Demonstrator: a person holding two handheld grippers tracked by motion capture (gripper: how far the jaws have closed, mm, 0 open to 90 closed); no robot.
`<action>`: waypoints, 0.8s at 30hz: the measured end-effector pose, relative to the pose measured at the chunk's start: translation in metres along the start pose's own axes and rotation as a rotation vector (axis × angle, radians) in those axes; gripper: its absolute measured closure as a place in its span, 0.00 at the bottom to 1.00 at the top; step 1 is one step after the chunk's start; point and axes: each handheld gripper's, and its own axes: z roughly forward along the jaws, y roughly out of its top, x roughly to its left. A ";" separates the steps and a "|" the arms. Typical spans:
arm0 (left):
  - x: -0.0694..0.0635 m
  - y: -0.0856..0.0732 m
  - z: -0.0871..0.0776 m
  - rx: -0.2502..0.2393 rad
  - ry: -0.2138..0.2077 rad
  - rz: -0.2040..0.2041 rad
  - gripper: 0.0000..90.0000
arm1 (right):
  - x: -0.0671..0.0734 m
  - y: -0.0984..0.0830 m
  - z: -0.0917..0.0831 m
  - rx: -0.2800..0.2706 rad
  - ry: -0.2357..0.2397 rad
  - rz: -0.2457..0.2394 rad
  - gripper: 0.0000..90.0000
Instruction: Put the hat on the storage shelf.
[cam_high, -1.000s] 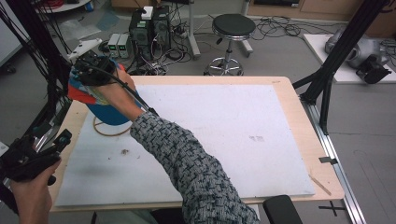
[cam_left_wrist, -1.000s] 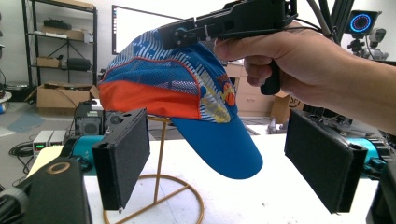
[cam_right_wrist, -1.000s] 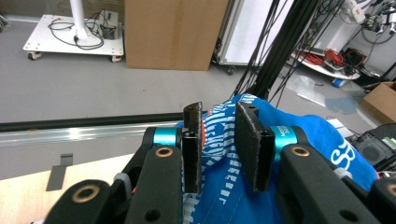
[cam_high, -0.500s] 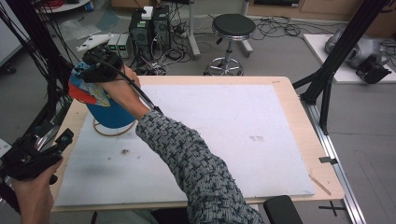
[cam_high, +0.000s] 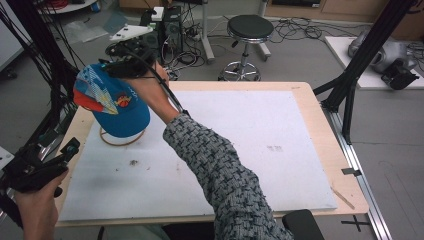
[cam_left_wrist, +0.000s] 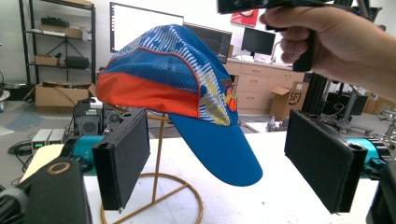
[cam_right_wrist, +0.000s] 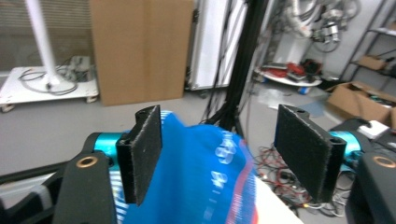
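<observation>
A blue cap (cam_high: 112, 102) with an orange back and a striped crown sits on a gold wire stand (cam_high: 122, 140) at the table's far left. My right gripper (cam_high: 125, 55) hovers just above and behind the cap, open; in the right gripper view its gripper (cam_right_wrist: 219, 140) has its jaws wide apart, with the blurred blue cap (cam_right_wrist: 196, 177) below them. My left gripper (cam_high: 60, 155) is low at the table's near left edge, open. It faces the cap (cam_left_wrist: 177, 79) and the stand (cam_left_wrist: 159, 154), and the left gripper (cam_left_wrist: 222, 163) holds nothing.
A white mat (cam_high: 260, 150) covers most of the wooden table. Black frame posts (cam_high: 350, 85) stand at the right edge. A stool (cam_high: 250, 27) and cables lie on the floor beyond. The person's patterned sleeve (cam_high: 220, 170) crosses the mat diagonally.
My right gripper has lifted up and away from the cap's crown, uncovering more of the cap. The left gripper has hardly moved.
</observation>
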 end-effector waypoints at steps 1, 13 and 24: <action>0.000 0.000 0.001 0.001 -0.001 0.001 0.25 | -0.007 0.000 -0.009 -0.011 -0.017 0.006 0.34; -0.003 -0.005 0.008 0.025 -0.008 0.008 0.25 | -0.055 -0.013 -0.074 -0.066 -0.147 0.065 0.23; -0.007 -0.010 0.015 0.051 -0.017 0.011 0.25 | -0.092 -0.032 -0.148 -0.115 -0.287 0.094 0.14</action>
